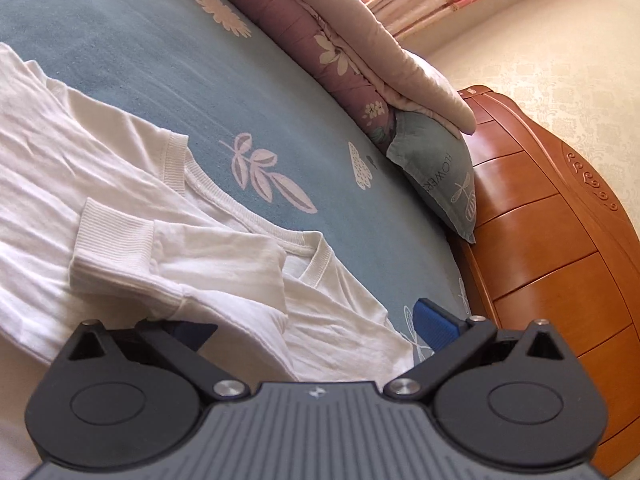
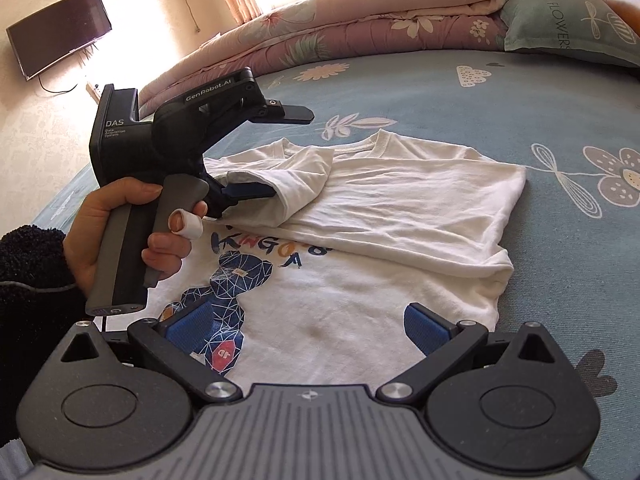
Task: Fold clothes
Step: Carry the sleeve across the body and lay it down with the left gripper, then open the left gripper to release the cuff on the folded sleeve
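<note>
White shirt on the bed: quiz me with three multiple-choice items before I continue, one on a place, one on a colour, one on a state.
1. Where does the white shirt lie?
A. on the blue floral bedsheet
B. on the wooden headboard
C. on the folded quilt

2. What colour are the pads of the right gripper?
A. red
B. blue
C. white

3. How is the left gripper?
A. shut on the shirt's collar
B. open, one finger under the folded sleeve
C. lying on the bed, unheld

Answers:
1 A, since patterned blue sheet shows on the sides of the shirt that are in view.
2 B, since both pads in the right wrist view are blue.
3 B, since its fingers stand wide apart, the lower one tucked beneath the sleeve, with a hand on its handle.
</note>
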`<state>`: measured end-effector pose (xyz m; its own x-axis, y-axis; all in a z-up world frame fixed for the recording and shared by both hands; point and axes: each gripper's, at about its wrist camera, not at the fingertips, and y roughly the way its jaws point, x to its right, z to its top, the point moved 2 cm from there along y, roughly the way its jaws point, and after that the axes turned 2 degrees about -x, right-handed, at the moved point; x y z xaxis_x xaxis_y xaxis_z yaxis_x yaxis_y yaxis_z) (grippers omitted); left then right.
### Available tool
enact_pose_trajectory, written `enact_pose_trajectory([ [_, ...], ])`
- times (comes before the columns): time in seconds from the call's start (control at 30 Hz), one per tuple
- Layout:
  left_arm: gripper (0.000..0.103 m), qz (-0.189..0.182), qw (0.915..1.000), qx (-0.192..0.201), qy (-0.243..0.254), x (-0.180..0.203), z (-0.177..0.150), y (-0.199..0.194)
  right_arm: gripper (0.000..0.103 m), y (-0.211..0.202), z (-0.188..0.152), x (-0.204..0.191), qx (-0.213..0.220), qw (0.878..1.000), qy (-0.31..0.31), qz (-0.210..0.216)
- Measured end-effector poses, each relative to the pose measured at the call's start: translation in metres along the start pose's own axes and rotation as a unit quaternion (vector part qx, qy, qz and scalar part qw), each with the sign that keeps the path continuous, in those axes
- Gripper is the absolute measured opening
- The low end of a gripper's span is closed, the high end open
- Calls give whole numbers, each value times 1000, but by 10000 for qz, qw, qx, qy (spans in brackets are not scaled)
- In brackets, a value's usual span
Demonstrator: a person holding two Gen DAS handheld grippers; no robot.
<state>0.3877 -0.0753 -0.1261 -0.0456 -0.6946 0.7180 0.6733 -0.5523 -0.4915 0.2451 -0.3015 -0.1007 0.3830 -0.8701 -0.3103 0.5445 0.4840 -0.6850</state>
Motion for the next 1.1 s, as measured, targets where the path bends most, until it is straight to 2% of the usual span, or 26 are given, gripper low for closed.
enact_pose_trajectory([
  [0.17,102,-221,9952,-183,932,40,-5,13,103,4,-1,-2,-53,10000,-41,-36],
  [0.3,102,-425,9872,-615,1409,65,-19,30,103,6,-1,-3,-85,9999,-71,-56],
  [0.4,102,-578,9786,-1131,1618,75,-30,39,103,7,-2,-2,-109,9999,-78,-109],
  [0.57,102,-773,9702,-1464,1769,78,-29,34,103,7,-2,-2,-95,9999,-73,-111],
  [0.63,102,-492,9676,-1665,1834,76,-28,39,103,7,-2,-3,-97,9999,-88,-111],
  [0.7,102,-320,9693,-1684,1761,70,-28,38,103,8,-2,-2,-106,9998,-99,-112],
  [0.77,102,-379,9710,-1704,1633,63,-28,35,103,8,-2,-1,-103,9998,-91,-133],
  [0.9,102,-407,9820,-1383,1222,45,-25,20,103,8,-1,-2,-87,9998,-104,-175],
  [1.0,102,-246,9926,-992,657,29,-13,16,103,9,-1,-4,-82,9997,-137,-179],
  [1.1,102,-461,9945,-940,99,24,-4,24,103,11,-1,-6,-99,9997,-159,-179],
])
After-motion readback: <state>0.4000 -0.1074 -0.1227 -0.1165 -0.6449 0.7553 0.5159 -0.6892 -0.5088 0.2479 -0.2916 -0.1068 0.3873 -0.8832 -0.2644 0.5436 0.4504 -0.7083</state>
